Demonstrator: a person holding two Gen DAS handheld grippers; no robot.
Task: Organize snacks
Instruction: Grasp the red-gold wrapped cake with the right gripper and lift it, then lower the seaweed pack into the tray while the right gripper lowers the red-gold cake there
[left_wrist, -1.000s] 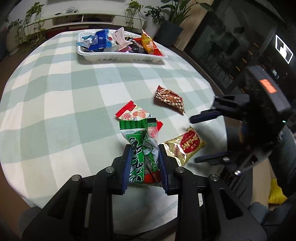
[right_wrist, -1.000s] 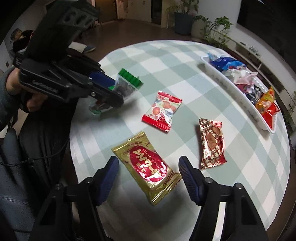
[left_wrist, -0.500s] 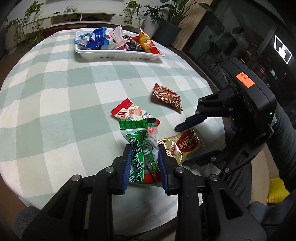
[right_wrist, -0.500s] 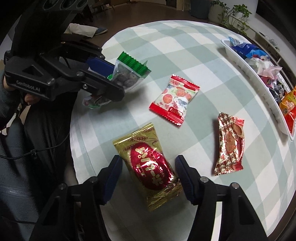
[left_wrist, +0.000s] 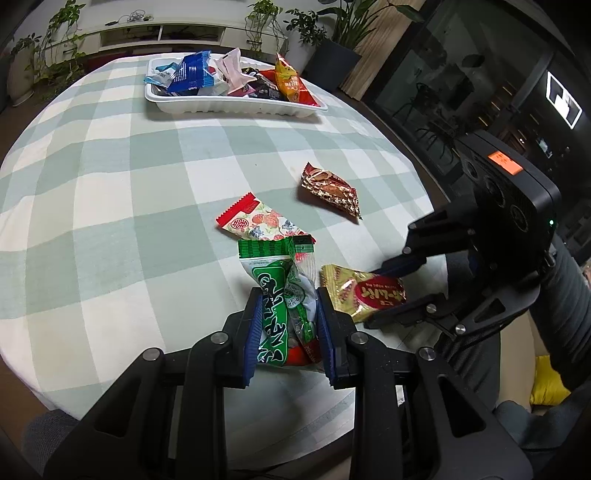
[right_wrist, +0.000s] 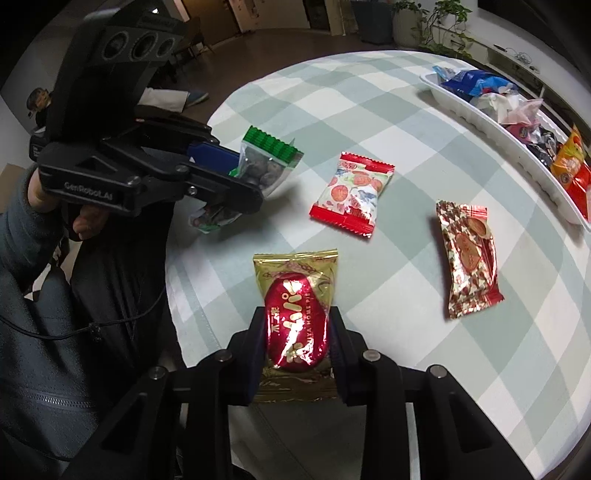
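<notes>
The right gripper (right_wrist: 297, 332) has closed around the gold packet (right_wrist: 295, 295); the left gripper (left_wrist: 287, 317) grips a green packet (left_wrist: 275, 295) above the table (left_wrist: 110, 184).

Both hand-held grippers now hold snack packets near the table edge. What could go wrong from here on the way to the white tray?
1. The left hand-held gripper pinches two packets together; one may slip out during the carry.
2. The right hand-held gripper squeezes the gold packet across its middle, so the snack inside may get crushed.
3. The white tray is already piled high; added packets may slide off.
</notes>
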